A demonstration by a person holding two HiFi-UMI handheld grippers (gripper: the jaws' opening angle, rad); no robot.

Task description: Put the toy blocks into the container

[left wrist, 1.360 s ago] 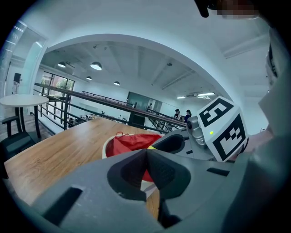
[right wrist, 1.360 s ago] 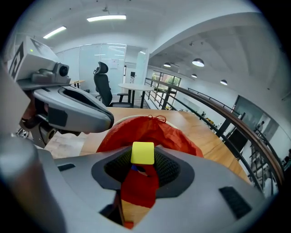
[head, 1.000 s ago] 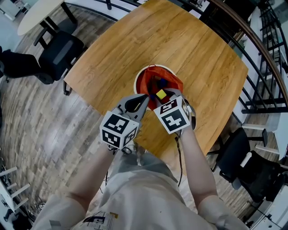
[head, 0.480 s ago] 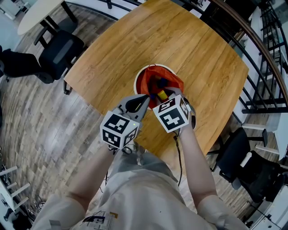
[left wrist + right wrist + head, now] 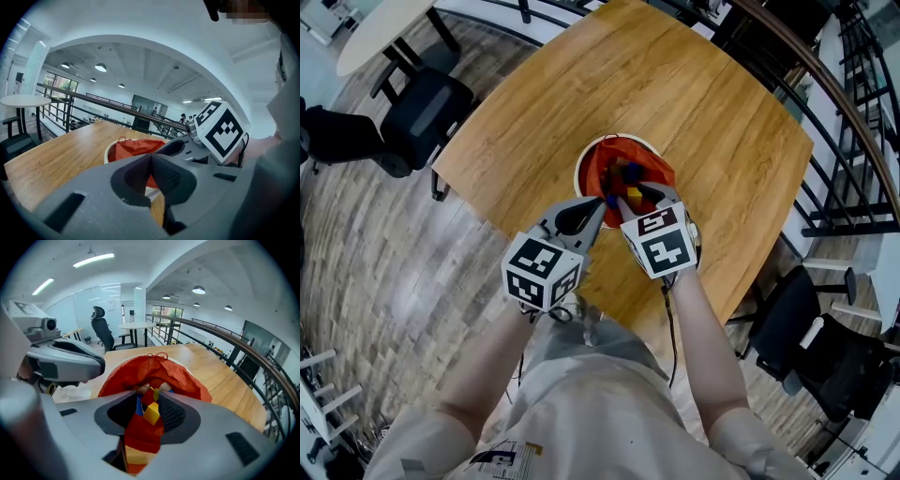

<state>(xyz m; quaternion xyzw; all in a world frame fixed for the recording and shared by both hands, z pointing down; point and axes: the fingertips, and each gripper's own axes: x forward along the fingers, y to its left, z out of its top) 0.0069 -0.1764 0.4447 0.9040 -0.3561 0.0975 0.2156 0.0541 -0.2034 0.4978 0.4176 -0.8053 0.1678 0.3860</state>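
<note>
A round white container (image 5: 577,174), lined with a red mesh bag (image 5: 598,173), stands near the table's front edge with several coloured blocks inside. My right gripper (image 5: 630,195) points down into the bag's mouth, shut on a yellow block (image 5: 151,413). A blue piece (image 5: 138,406) lies against the block's left side. My left gripper (image 5: 602,202) is beside it at the bag's near-left edge, its tips meeting. In the left gripper view its jaws (image 5: 150,157) show shut, with the bag (image 5: 138,146) and rim (image 5: 108,151) beyond them. Whether they pinch the fabric I cannot tell.
The wooden table (image 5: 694,103) spreads out beyond the container. A black office chair (image 5: 422,112) stands at the left and another (image 5: 825,347) at the right. A metal railing (image 5: 853,122) runs along the right side. A pale round table (image 5: 380,28) is at the top left.
My right gripper has rolled a little and edged further over the bag, so less of the yellow block shows from above. The left gripper has stayed put.
</note>
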